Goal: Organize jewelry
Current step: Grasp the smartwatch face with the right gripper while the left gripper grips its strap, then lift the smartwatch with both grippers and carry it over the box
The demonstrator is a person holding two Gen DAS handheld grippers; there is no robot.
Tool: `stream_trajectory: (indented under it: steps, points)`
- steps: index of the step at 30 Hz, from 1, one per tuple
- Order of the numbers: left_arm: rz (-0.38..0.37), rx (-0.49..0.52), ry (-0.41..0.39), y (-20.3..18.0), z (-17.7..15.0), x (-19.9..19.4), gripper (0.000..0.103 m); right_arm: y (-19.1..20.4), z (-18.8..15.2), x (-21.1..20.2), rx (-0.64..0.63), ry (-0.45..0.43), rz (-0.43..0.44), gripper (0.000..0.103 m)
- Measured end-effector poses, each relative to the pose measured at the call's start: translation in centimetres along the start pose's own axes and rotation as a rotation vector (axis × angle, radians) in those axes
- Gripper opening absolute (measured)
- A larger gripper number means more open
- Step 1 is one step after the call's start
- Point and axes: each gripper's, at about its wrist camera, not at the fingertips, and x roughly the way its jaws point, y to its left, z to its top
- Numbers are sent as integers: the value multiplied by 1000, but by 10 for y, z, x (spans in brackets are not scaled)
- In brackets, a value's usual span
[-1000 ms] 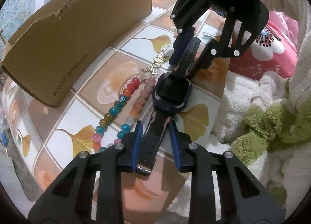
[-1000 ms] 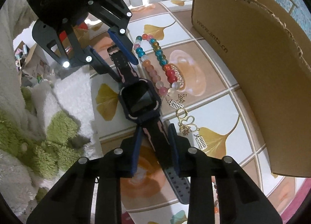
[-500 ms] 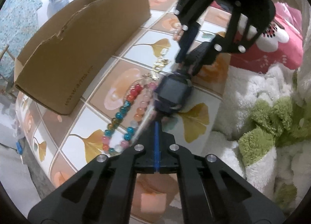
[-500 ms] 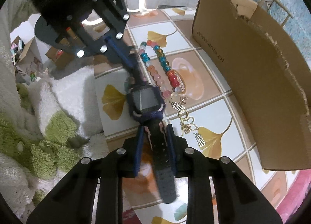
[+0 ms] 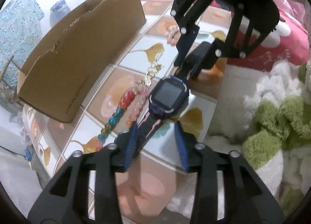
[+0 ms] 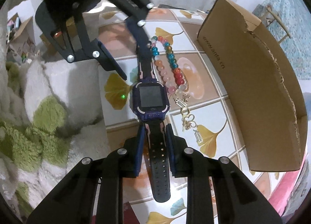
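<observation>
- Covering the desk (image 6: 217, 107) is a glossy tiled-pattern cloth printed with yellow ginkgo leaves and peach blossoms.
- A white-and-green fluffy blanket (image 6: 38, 119) lies against one desk edge; red floral bedding (image 5: 287, 35) shows past the far end.
- Along the opposite edge stands a torn cardboard box (image 6: 258, 80), its side printed with a web address too blurred to read fully.
- The dark blue smartwatch (image 6: 150, 100) lies face up near the blanket-side edge, just beside a multicoloured bead bracelet (image 6: 171, 64) and gold charms (image 6: 186, 119).
- The right tool (image 6: 154, 139) is nearly closed, its blue pads clamping the perforated strap.
- The left tool (image 5: 155, 136) is opening around the other strap; only its left pad appears to touch it.
</observation>
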Motion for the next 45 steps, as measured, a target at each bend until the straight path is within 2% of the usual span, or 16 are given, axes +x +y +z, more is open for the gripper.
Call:
stream_trajectory:
  steps: [2, 7, 15, 17, 20, 25, 29, 32, 36, 37, 39, 40, 42, 45]
  points:
    - [-9, 15, 6, 1, 3, 7, 42, 0, -2, 1, -13, 4, 4, 22]
    - [-86, -3, 14, 11, 12, 26, 43, -3, -5, 7, -40, 18, 18, 22]
    - [-262, -139, 46, 26, 11, 27, 42, -22, -7, 13, 32, 11, 82, 26]
    - [-286, -152, 52, 27, 6, 22, 42, -26, -8, 15, 57, 9, 110, 27]
    - [-262, -135, 53, 25, 0, 11, 42, -30, -7, 16, 78, 9, 146, 28]
    - [-219, -55, 47, 16, 10, 18, 42, -30, -2, 21, 58, 13, 164, 29]
    - [-231, -27, 41, 12, 15, 21, 43, -30, 6, 28, 44, 11, 179, 31]
    - [-239, -17, 35, 11, 18, 22, 43, -28, 11, 30, 24, 1, 172, 36]
    - [-229, 7, 19, 7, 23, 25, 43, -25, 14, 30, 13, -8, 173, 36]
    - [-222, 15, 15, 6, 23, 26, 43, -24, 16, 30, 8, -7, 170, 36]
    - [-209, 25, 6, 2, 22, 24, 43, -22, 16, 28, -2, -7, 185, 27]
    - [-202, 22, 4, 2, 21, 23, 39, -20, 16, 28, -6, -8, 180, 26]
    - [-208, 15, 4, 4, 22, 23, 39, -17, 15, 23, -16, -14, 165, 25]
    - [-174, 39, -10, 0, 24, 18, 39, -14, 14, 19, -8, -22, 150, 25]
